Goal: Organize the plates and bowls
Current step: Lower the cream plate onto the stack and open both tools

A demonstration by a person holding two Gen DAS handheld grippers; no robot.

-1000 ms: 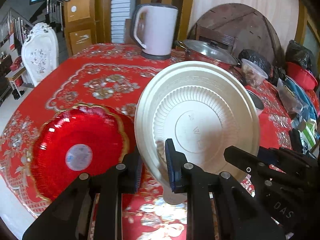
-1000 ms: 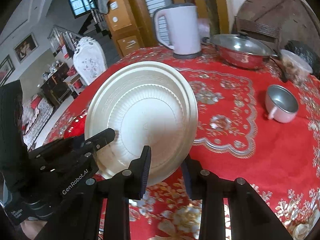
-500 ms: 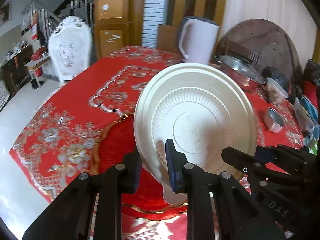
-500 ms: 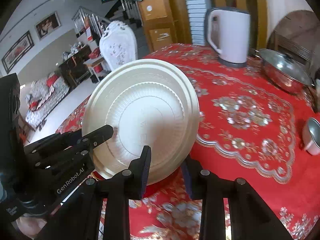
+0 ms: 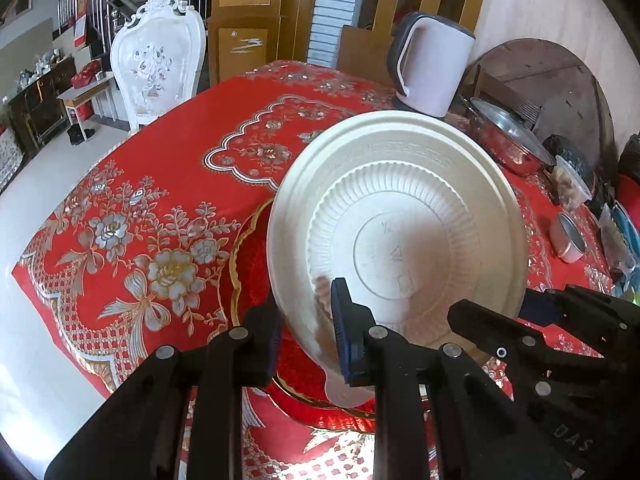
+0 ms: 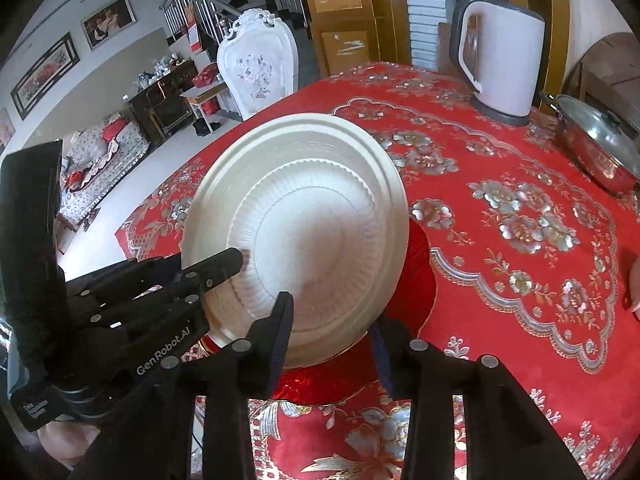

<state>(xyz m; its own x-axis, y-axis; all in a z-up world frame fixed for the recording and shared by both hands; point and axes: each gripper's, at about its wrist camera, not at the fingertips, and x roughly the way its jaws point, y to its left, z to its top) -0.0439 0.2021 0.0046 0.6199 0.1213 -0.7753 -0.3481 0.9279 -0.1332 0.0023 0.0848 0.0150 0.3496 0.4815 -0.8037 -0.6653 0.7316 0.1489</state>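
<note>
Holding the cream ribbed plate (image 5: 400,216) tilted above the red gold-rimmed plate (image 5: 256,280) just beyond the fingertips, both left gripper (image 5: 306,328) and right gripper (image 6: 332,328) pinch its near rim, so stacking seems unfinished.

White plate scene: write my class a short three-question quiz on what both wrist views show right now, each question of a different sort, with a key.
1. True or false: the white plate lies flat on the tablecloth.
2. Multiple choice: what lies directly beneath the held plate? A) the steel pot B) the red plate C) the kettle
3. Fill in: the plate's rim is clamped by ____ grippers.

Key
1. False. It is held tilted above the table, underside towards the left wrist camera.
2. B. The red plate with a gold rim shows below it; the kettle and the steel pot stand farther back.
3. Two: the left gripper and the right gripper.
</note>
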